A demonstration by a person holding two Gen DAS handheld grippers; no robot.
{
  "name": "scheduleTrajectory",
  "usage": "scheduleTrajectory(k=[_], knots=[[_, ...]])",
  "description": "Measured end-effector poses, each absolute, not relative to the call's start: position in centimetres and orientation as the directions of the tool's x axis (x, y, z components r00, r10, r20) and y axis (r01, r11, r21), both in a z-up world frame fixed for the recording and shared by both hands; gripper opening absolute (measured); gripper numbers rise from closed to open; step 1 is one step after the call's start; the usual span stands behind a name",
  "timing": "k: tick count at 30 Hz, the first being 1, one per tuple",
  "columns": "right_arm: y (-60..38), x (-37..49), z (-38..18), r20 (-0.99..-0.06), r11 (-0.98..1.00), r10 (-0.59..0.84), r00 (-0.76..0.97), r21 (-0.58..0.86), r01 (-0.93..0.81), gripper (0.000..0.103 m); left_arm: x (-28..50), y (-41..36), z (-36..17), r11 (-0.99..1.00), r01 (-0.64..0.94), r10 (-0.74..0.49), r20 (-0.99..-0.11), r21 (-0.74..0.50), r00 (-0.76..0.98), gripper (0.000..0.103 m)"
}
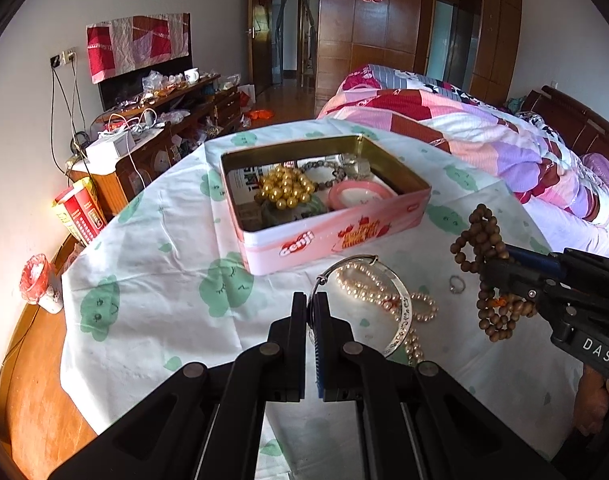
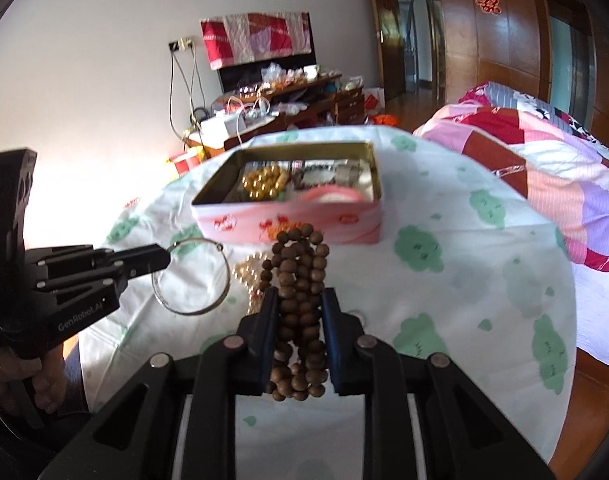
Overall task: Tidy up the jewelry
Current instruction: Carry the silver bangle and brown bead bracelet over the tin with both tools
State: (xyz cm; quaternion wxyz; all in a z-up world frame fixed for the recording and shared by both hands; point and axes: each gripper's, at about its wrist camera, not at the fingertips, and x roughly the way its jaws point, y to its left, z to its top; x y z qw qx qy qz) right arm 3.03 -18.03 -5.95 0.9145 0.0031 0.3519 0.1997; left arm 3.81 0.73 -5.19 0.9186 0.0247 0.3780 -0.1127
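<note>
**Two pieces of jewelry lifted in front of the pink tin**

The left hand-held gripper (image 1: 313,312) is clenched on the rim of a thin silver metal bangle (image 1: 400,320), its black fingers (image 2: 144,260) pinched together on the hoop. In the right wrist view the bangle (image 2: 192,278) hangs tilted from those fingertips over the white cloth with green cloud prints (image 1: 164,240) that covers the bench, toward the near left part of it.

The right hand-held gripper (image 2: 300,304) is grasping a bunched string of round brown wooden beads (image 2: 300,280); the strands fill the gap between its blue-lined pads, spill above the fingertips and hang below them. In the left wrist view this bead string (image 1: 480,240) is raised clear of the cloth near the right edge of the bench, with the right hand-held gripper (image 1: 500,272) coming in from the right.

On the cloth, between the two grippers, lie a strand of pale pink pearls (image 1: 368,284) partly under the bangle, and a small silver ring (image 1: 456,284) just beside it.

Behind them, toward the far edge of the bench, stands an open rectangular pink metal tin (image 1: 344,232). Inside it are a cluster of shiny gold beads (image 1: 286,190), a bracelet of dark grey beads (image 1: 324,168) and a round pink case (image 1: 362,196).
</note>
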Motion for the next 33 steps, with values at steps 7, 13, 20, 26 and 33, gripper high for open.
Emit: scheduleTrajectory(k=[7,13,20,26,33], knots=[[-18.3,4.0,-5.1,-0.627,0.926,0.357,0.692,0.139,-0.352,0.024,4.5,0.7,-4.2,0.972,0.232,-0.193,-0.681,-0.036,0.706,0.002],[-18.6,4.8,-4.4,-0.613,0.927,0.354,0.707,0.131,-0.351,0.024,5.4,1.0,-3.3,0.974,0.226,-0.19,-0.664,-0.032,0.723,0.002],[-18.8,5.7,-3.6,-0.592,0.928,0.353,0.724,0.125,-0.351,0.024,6.6,1.2,-2.4,0.976,0.218,-0.179,-0.645,-0.02,0.743,0.002],[-18.9,6.7,-3.0,-0.575,0.928,0.353,0.738,0.118,-0.353,0.024,7.5,1.5,-1.8,0.979,0.202,-0.166,-0.63,-0.014,0.758,0.002],[-18.6,7.8,-2.6,-0.566,0.926,0.357,0.743,0.112,-0.36,0.024,8.7,1.5,-1.4,0.981,0.196,-0.155,-0.622,-0.003,0.767,0.002]])
